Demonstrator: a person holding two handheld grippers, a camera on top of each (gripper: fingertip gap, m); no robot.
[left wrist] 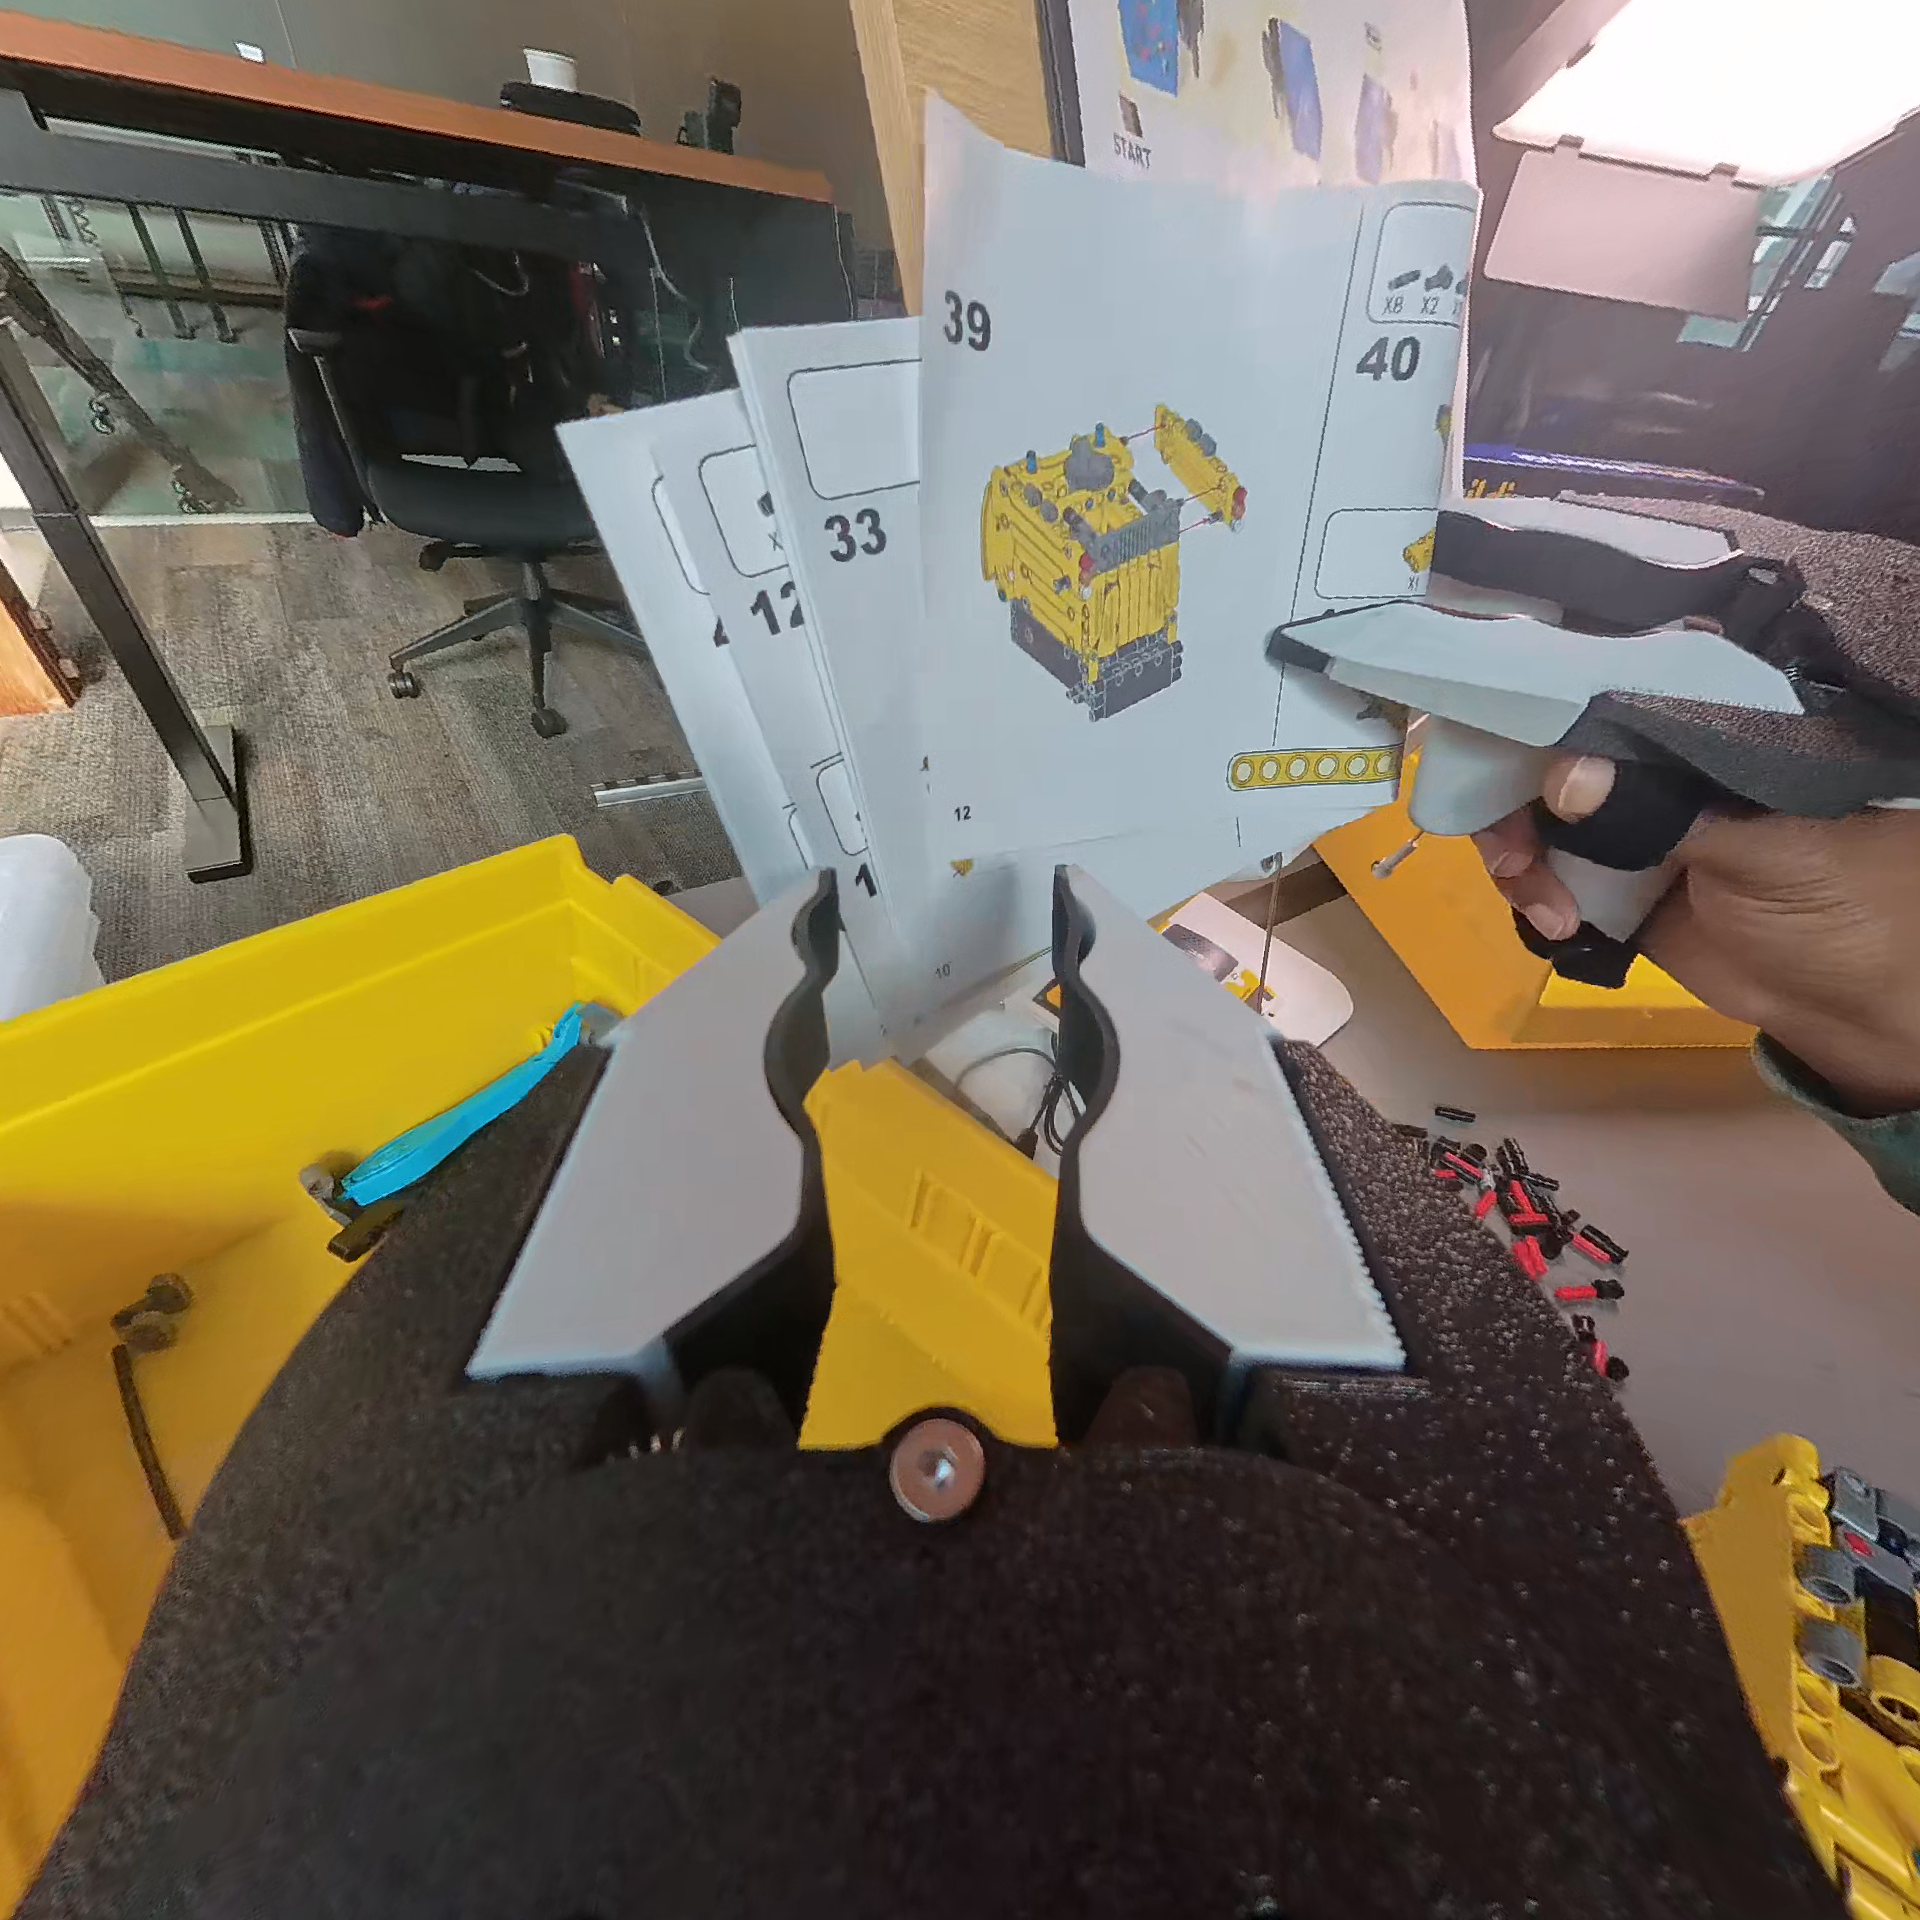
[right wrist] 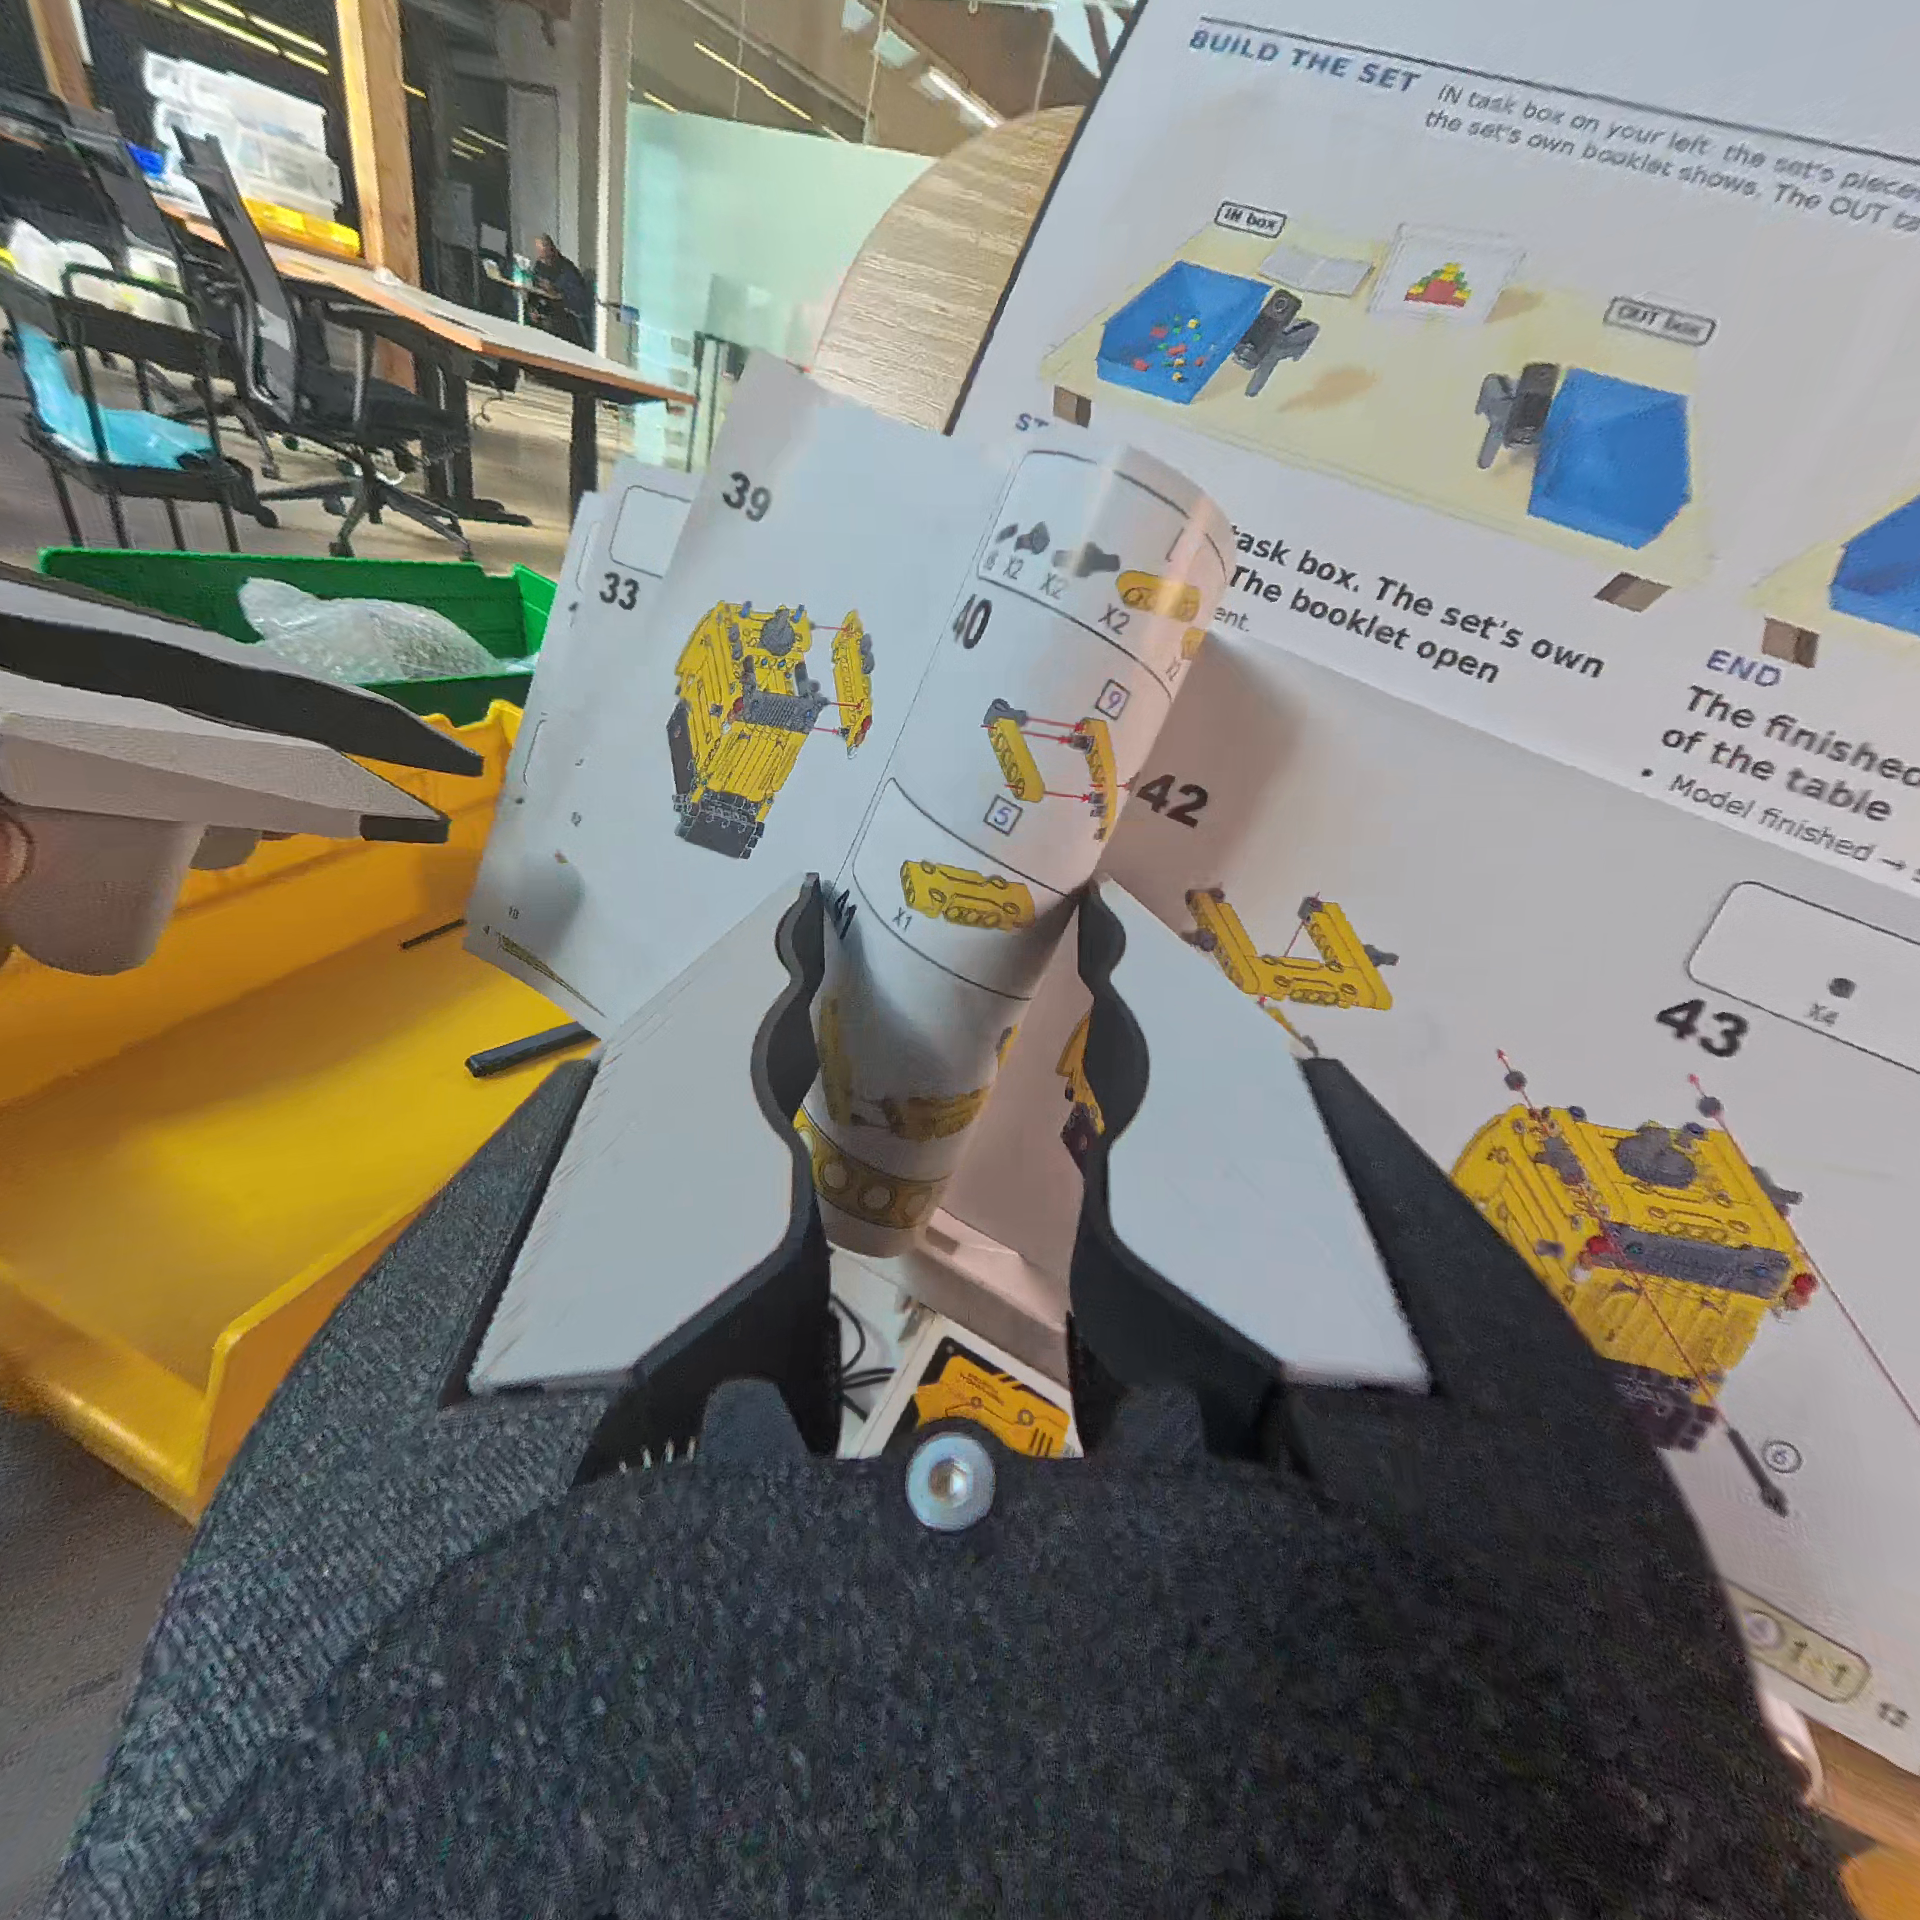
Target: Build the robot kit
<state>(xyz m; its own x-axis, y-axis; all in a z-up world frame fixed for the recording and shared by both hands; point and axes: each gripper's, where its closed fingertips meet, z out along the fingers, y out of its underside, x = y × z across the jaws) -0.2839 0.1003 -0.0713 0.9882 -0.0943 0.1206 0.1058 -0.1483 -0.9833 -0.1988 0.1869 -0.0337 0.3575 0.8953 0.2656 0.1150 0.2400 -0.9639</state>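
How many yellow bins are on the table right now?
2. One yellow bin sits under and left of the left gripper; a second yellow bin lies farther right, below the right gripper. Others may be hidden behind the booklet.

Booklet pages (left wrist: 1091, 582): near, fanned upright; large black printed step numbers, small part counts in boxes;
Poster (right wrist: 1507, 364): far right; printed heading, text lines, small picture labels

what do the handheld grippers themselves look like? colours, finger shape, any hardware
Both the left gripper and right gripper match: speckled black body, pale grey wedge fingers lined with wavy black pads, and a silver screw at the centre. The right one has a grey pistol-style handle. A greenish sleeve cuff shows.
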